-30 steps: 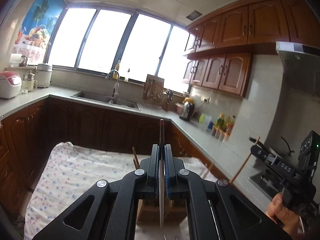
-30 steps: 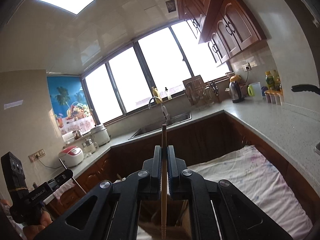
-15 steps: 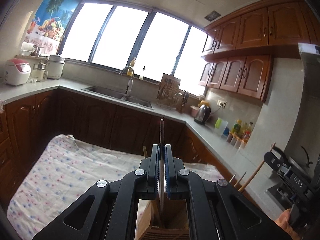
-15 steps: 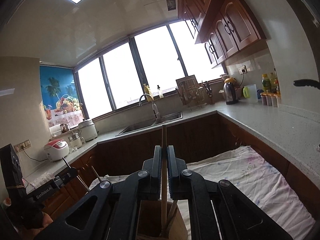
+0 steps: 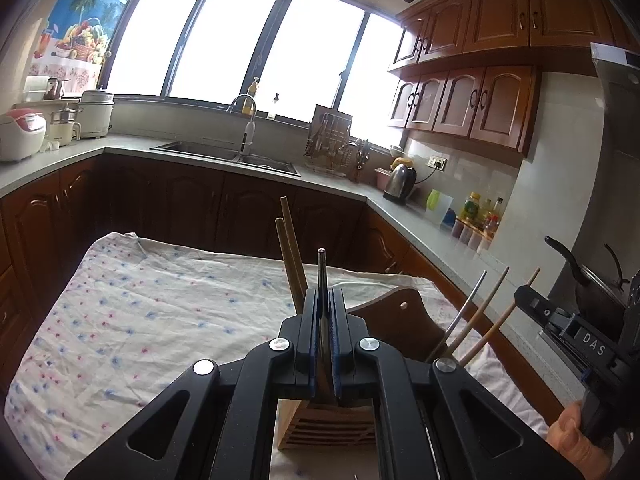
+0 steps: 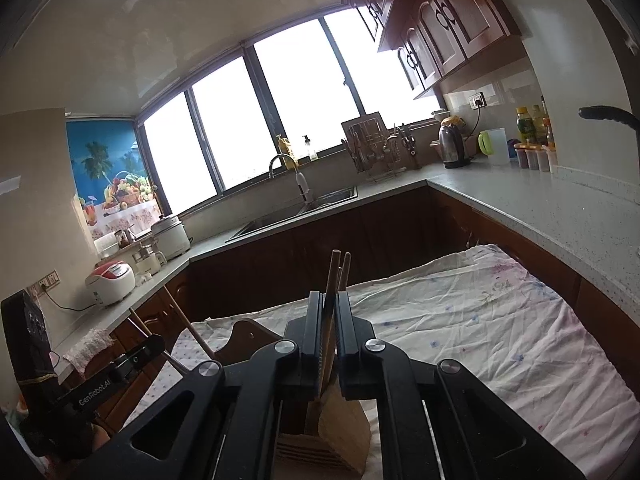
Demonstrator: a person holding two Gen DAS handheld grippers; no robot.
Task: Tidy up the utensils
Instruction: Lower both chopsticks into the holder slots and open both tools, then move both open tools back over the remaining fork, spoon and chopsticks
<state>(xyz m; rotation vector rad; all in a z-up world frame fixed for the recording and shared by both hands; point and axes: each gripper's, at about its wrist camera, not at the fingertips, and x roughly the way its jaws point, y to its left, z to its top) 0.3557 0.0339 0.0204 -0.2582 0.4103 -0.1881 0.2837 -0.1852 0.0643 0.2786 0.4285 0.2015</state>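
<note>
Left gripper pinches a dark metal utensil, right gripper a wooden chopstick, both over the wooden holder on the near cloth. Tilted entry could jam or tip the holder.

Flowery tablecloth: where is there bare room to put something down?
The white flowery tablecloth is bare across its whole left side, from the wooden utensil holder out to the dark cabinets, and bare on the holder's right side too. It is crowded at the holder, where chopsticks stick up and both grippers hover.
</note>
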